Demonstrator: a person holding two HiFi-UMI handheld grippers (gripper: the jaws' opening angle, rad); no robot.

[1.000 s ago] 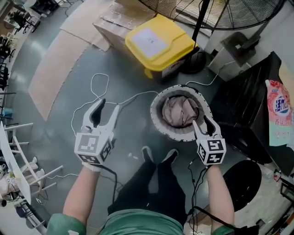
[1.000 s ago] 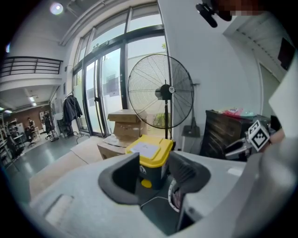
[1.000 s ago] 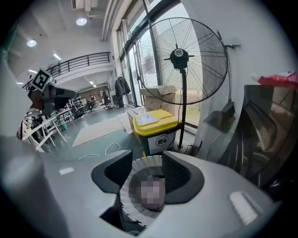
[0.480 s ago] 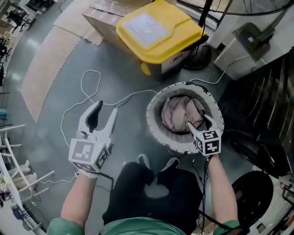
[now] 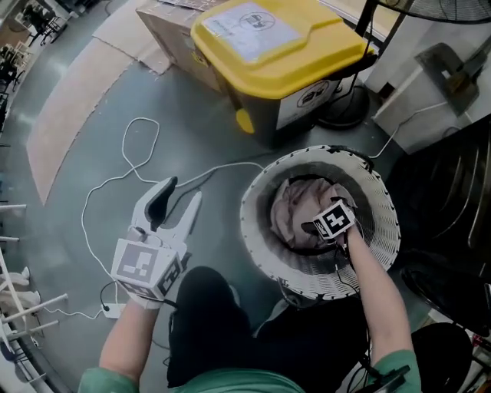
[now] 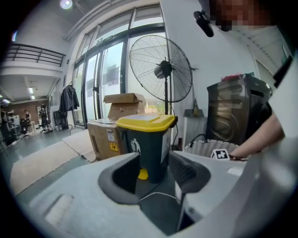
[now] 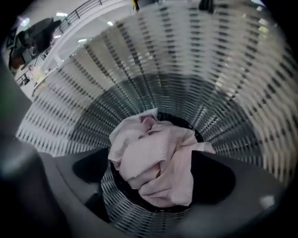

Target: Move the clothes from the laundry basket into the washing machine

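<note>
A round white woven laundry basket (image 5: pixel 258 193) stands on the grey floor, with a crumpled pale pink cloth (image 5: pixel 298 209) at its bottom. My right gripper (image 5: pixel 308 227) reaches steeply down inside the basket. In the right gripper view its jaws (image 7: pixel 153 175) are opening wide, and the pink cloth (image 7: pixel 153 158) lies between them with the pads not pressing on it. My left gripper (image 5: pixel 178 195) hangs open over the floor to the left of the basket, with nothing between its jaws (image 6: pixel 156 173). The dark washing machine (image 6: pixel 232 114) stands behind the basket (image 6: pixel 205 148).
A bin with a yellow lid (image 5: pixel 276 38) stands just beyond the basket, beside a cardboard box (image 5: pixel 165 23). A fan's base (image 5: pixel 345 111) sits behind it. A white cable (image 5: pixel 126 157) loops over the floor at left. The person's black-clad legs (image 5: pixel 211 322) are below.
Both grippers have sunk. The right one has gone from above the basket's rim down into it, tipped to point downward, and spread its jaws. The left one stays open.
</note>
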